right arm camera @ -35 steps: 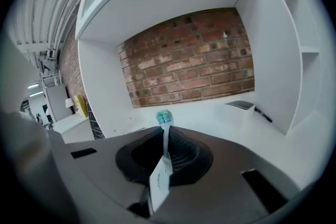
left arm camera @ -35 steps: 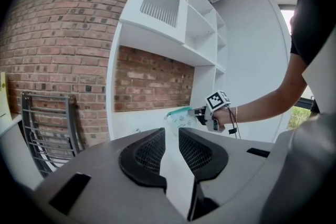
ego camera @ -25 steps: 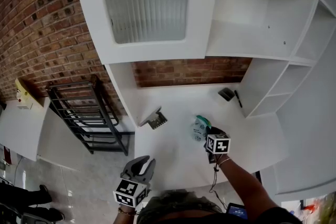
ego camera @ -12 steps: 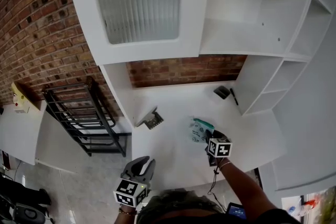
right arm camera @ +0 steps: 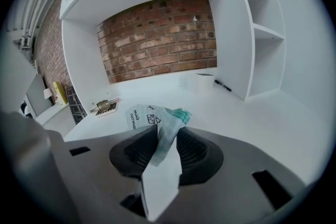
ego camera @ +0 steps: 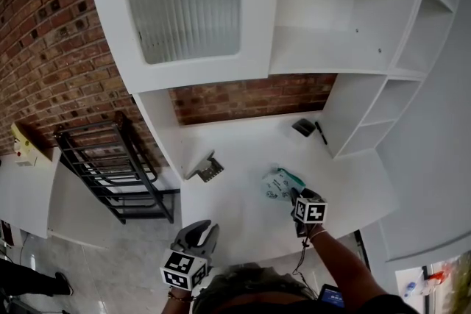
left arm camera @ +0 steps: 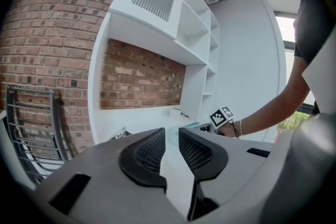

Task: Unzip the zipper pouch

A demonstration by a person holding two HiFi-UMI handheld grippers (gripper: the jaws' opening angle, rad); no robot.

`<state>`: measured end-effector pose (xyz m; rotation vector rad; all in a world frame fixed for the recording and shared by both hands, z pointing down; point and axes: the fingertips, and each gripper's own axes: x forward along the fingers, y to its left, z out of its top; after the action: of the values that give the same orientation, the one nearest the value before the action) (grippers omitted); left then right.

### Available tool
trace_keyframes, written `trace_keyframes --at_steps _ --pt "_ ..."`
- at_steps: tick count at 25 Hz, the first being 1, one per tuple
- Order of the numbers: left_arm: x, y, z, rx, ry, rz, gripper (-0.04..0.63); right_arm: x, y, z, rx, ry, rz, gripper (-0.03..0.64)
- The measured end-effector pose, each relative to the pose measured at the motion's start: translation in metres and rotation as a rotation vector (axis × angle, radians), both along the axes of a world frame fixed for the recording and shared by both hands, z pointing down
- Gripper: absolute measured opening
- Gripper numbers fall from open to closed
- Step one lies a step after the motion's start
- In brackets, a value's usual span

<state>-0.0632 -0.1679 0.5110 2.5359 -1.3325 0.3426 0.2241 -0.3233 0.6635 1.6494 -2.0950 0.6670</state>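
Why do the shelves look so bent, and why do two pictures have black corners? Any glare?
Head view: a wide lens bows the white shelves and brick wall; light is even. Left gripper view: fisheye circle with black corners, and the window at right is washed out. Right gripper view: same dark rim, soft light, pouch print sharp.

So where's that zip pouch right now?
In the head view the pouch lies on the desk, right of centre, a metal piece to its left; its near end sits between the jaws of the right gripper, which have just been opening.
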Motion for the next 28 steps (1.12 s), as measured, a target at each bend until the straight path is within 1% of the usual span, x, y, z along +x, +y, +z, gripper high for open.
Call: trace_keyframes --at_steps 8,11,13,15,23,26,28 --pt "0.009 0.003 0.006 -0.018 -0.006 0.039 0.077 0.030 0.028 0.015 -0.057 -0.049 0.081 0.143" --pt "0.016 0.003 0.007 -0.021 -0.008 0.066 0.077 0.039 0.039 0.020 -0.082 -0.079 0.107 0.187" --pt "0.021 0.002 0.008 -0.026 -0.009 0.086 0.077 0.046 0.047 0.023 -0.094 -0.075 0.119 0.232" --pt "0.027 0.003 0.009 -0.029 -0.010 0.105 0.077 0.053 0.056 0.025 -0.096 -0.067 0.124 0.235" --pt "0.050 0.003 0.011 -0.042 -0.003 0.170 0.077 0.070 0.093 0.009 -0.056 -0.059 0.150 0.233" --pt "0.059 0.004 0.012 -0.042 -0.008 0.195 0.077 0.064 0.106 -0.015 -0.001 -0.056 0.139 0.230" --pt "0.067 0.005 0.012 -0.036 -0.023 0.213 0.077 0.051 0.111 -0.039 0.059 -0.061 0.102 0.229"
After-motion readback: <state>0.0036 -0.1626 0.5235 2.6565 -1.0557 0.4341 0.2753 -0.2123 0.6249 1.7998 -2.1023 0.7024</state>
